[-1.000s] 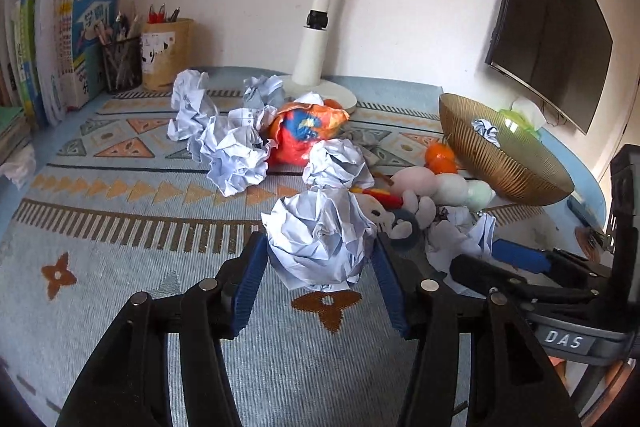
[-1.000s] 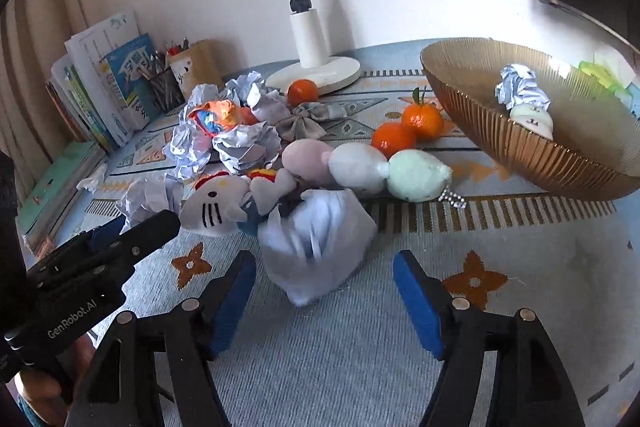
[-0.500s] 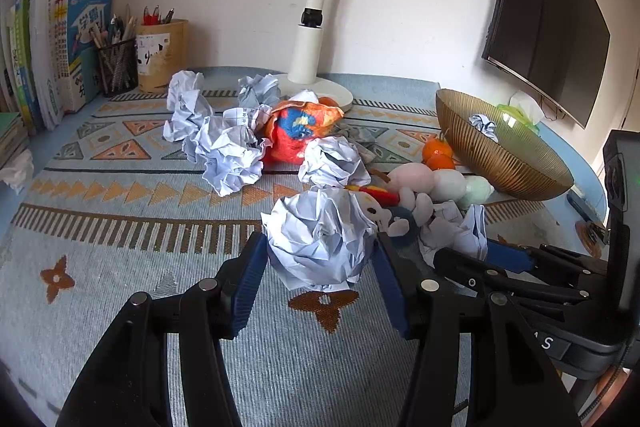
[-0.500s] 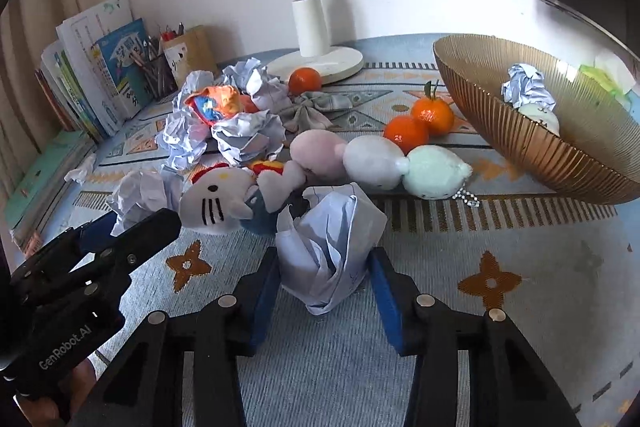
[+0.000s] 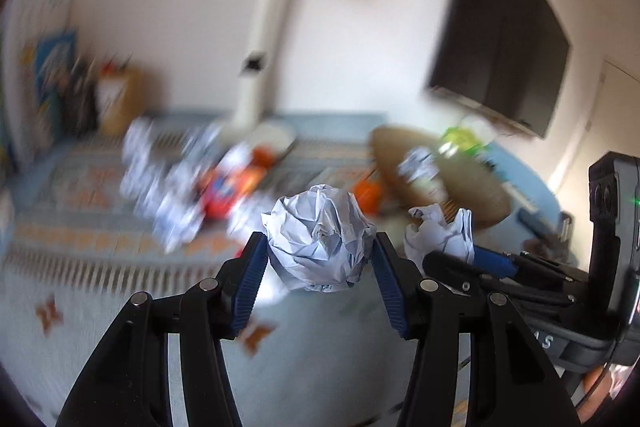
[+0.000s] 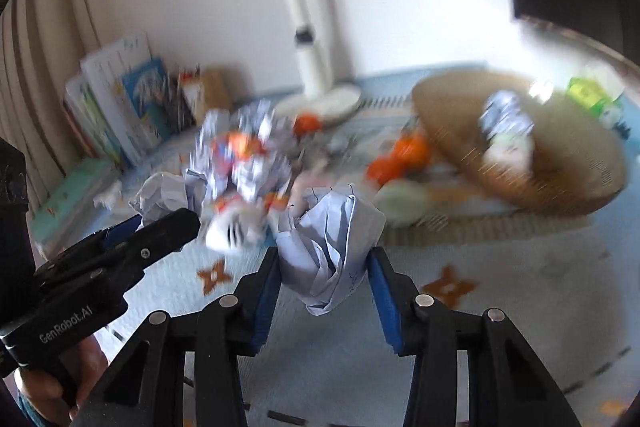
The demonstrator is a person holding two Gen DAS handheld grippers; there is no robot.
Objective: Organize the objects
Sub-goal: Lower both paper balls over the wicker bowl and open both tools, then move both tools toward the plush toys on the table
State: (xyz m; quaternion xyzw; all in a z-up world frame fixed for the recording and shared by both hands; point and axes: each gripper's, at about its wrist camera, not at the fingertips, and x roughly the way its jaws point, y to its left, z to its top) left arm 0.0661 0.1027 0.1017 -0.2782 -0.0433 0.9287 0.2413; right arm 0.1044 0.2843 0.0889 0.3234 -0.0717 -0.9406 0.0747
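Note:
A crumpled white paper ball (image 5: 320,239) hangs above the patterned mat, with my left gripper (image 5: 316,255) shut on it. Another crumpled paper (image 6: 328,243), looser and bluish-white, is pinched in my right gripper (image 6: 324,267), also off the mat. Both grippers are side by side: the right gripper with its paper (image 5: 440,235) shows at the right of the left wrist view, and the left gripper's paper (image 6: 164,193) shows at the left of the right wrist view. A gold ribbed bowl (image 6: 568,163) stands at the right and holds a paper ball (image 6: 506,115). The background is motion-blurred.
More crumpled papers and an orange wrapper (image 6: 240,155) lie mid-mat beside plush toys (image 6: 232,231) and tangerines (image 6: 412,151). A white lamp post (image 6: 308,47) stands at the back. Books and pen holders (image 6: 132,99) line the left. A dark monitor (image 5: 500,39) hangs at the right.
The right gripper went from open around its paper to shut on it. Both grippers then rose off the mat with their papers, and the scene behind them now blurs.

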